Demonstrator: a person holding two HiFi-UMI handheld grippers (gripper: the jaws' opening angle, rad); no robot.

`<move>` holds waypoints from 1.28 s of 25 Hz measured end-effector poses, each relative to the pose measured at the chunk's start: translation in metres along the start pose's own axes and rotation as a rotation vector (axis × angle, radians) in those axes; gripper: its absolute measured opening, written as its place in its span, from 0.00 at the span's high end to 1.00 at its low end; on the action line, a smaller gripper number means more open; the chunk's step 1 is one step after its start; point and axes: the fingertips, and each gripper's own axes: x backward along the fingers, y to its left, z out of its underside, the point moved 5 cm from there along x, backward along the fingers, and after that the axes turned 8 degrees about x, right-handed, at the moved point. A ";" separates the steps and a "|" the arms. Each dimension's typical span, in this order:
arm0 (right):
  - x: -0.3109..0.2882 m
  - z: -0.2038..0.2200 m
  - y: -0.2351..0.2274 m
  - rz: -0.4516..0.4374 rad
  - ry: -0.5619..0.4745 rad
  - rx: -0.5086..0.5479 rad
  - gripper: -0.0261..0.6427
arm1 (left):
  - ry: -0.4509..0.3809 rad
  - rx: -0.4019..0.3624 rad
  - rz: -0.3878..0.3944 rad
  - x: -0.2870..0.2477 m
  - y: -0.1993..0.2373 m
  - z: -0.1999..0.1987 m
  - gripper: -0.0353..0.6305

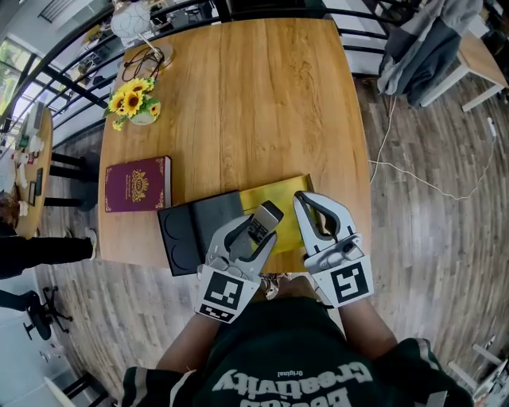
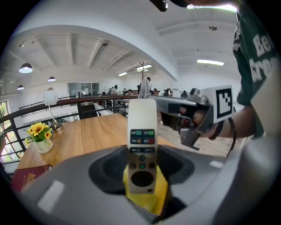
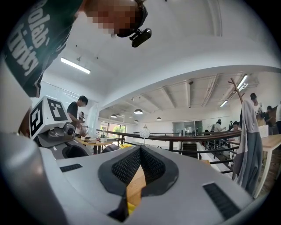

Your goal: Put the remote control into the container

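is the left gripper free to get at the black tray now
Probably yes: the left gripper, shut on the remote control, hangs over the right edge of the black tray; nothing shows between them, and the right gripper sits aside over the yellow box.

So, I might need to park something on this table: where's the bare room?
The table is bare through its middle and right side, right of the sunflowers and book. The near edge is crowded: black container, yellow box, left gripper, right gripper.

In your head view: sunflowers (image 1: 134, 101) at 10 o'clock, maroon book (image 1: 137, 184) at 9, white lamp (image 1: 131, 20) at 11, all on table (image 1: 262, 95)
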 end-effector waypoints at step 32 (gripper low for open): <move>-0.007 0.051 -0.007 -0.027 0.059 -0.062 0.94 | 0.255 0.190 -0.036 -0.053 0.006 0.045 0.64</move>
